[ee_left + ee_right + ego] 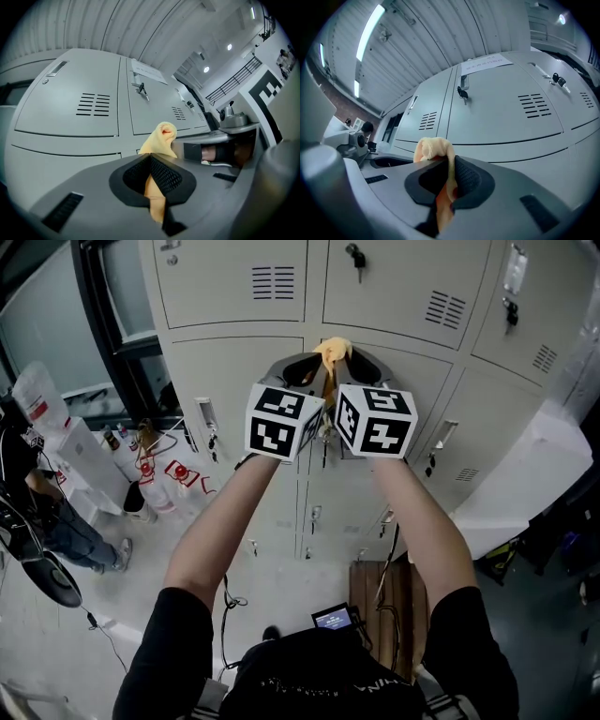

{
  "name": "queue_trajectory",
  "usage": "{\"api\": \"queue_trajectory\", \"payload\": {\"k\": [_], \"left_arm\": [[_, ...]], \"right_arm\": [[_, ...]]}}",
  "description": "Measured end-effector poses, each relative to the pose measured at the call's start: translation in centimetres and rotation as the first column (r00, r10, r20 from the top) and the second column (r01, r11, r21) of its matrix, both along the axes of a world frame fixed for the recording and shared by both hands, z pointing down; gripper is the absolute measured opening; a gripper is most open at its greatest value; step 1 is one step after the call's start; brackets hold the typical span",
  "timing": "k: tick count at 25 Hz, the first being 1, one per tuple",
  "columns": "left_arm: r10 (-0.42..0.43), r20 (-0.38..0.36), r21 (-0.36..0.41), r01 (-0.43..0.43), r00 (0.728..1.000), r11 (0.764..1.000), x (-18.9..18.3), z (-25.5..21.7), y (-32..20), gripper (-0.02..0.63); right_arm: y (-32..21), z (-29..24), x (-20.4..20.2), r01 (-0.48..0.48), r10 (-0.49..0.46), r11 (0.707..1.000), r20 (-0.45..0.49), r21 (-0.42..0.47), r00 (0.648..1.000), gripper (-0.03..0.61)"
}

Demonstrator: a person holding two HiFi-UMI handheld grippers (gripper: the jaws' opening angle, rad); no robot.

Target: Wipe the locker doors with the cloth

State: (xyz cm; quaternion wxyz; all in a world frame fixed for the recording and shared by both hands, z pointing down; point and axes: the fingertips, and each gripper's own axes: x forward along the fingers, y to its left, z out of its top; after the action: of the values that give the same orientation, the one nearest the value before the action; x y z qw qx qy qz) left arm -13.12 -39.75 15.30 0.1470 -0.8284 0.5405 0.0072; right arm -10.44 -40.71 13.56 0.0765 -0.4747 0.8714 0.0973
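Note:
A yellow cloth is bunched between both grippers, held close in front of the grey locker doors. My left gripper is shut on the cloth, whose tip pokes out past the jaws. My right gripper is shut on the same cloth, a fold of it hanging over the jaw. The two grippers sit side by side, marker cubes almost touching. From the head view I cannot tell whether the cloth touches the door. Vented locker doors fill the left gripper view, and locker doors the right one.
Keys hang in several locks. A tall window is left of the lockers. On the floor at left stand bottles and a person. A wooden stool is below right; a white cabinet stands at right.

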Motion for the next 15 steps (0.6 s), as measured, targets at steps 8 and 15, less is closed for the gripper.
{"api": "queue_trajectory", "payload": {"k": [8,15], "left_arm": [[-0.019,-0.005,-0.019,0.019,1.0,1.0,-0.6,0.3,-1.8,0.02],[-0.023,0.001,-0.033,0.023,1.0,0.999,-0.5,0.4,-2.4,0.02]], "right_arm": [[-1.7,0.2,-0.6,-0.007,0.007,1.0,-0.02,0.002,1.0,0.051],[-2.0,0.2,-0.6,-0.005,0.007,0.999,-0.043,0.033,0.999,0.051]]}}
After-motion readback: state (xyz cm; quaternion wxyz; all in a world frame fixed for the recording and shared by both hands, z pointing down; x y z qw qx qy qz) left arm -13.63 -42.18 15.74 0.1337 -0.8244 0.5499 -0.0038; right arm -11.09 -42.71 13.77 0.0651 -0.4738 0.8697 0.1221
